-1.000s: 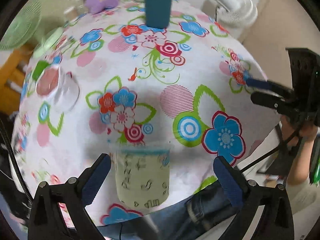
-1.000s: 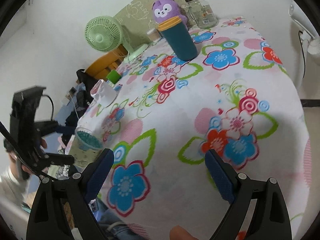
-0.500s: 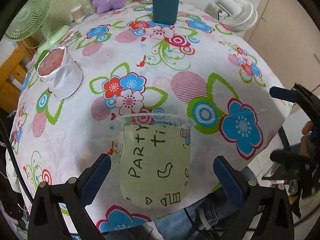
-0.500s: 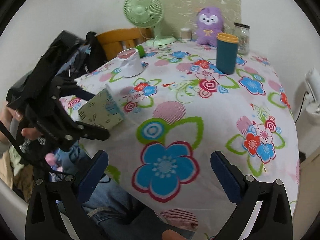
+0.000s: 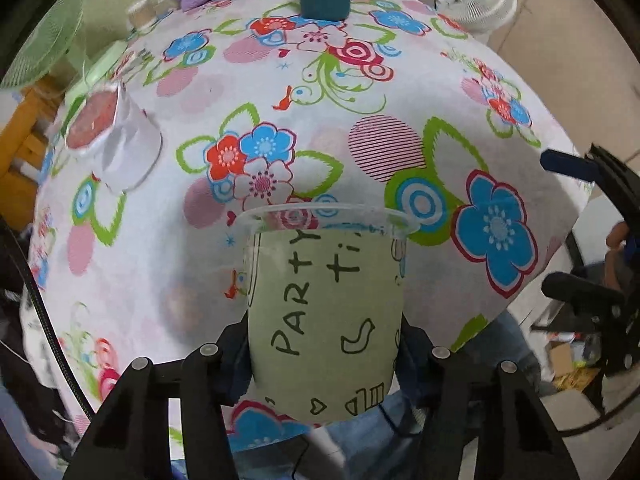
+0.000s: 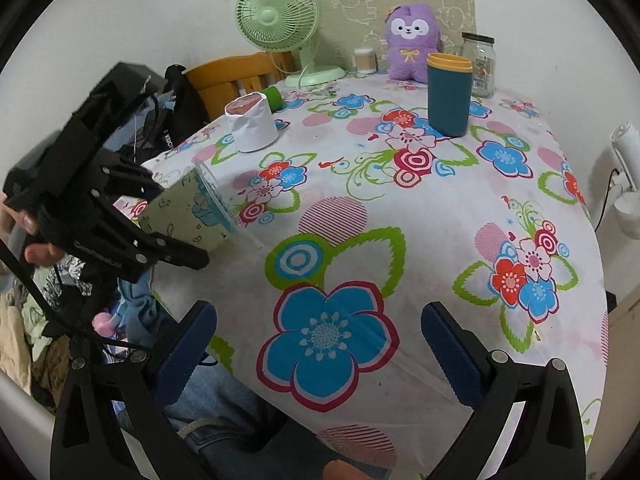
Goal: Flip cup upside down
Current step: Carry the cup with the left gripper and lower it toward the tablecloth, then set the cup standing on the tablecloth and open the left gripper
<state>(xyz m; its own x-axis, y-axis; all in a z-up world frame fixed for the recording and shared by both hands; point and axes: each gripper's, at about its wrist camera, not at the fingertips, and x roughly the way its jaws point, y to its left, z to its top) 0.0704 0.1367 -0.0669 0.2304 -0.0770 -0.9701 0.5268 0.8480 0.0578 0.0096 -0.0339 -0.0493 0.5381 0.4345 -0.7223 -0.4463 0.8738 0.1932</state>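
- Black left gripper (image 5: pixel 324 356) clamped on pale green cup (image 5: pixel 326 316), one finger each side; cup tilted over, clear rim toward table middle, at the near left edge of flowered tablecloth (image 6: pixel 440 216).
- Right gripper (image 6: pixel 318 344) wide apart, holding nothing, over near edge.
- Teal tumbler (image 6: pixel 448 94), purple plush (image 6: pixel 412 42), green fan (image 6: pixel 278 14) along far edge.
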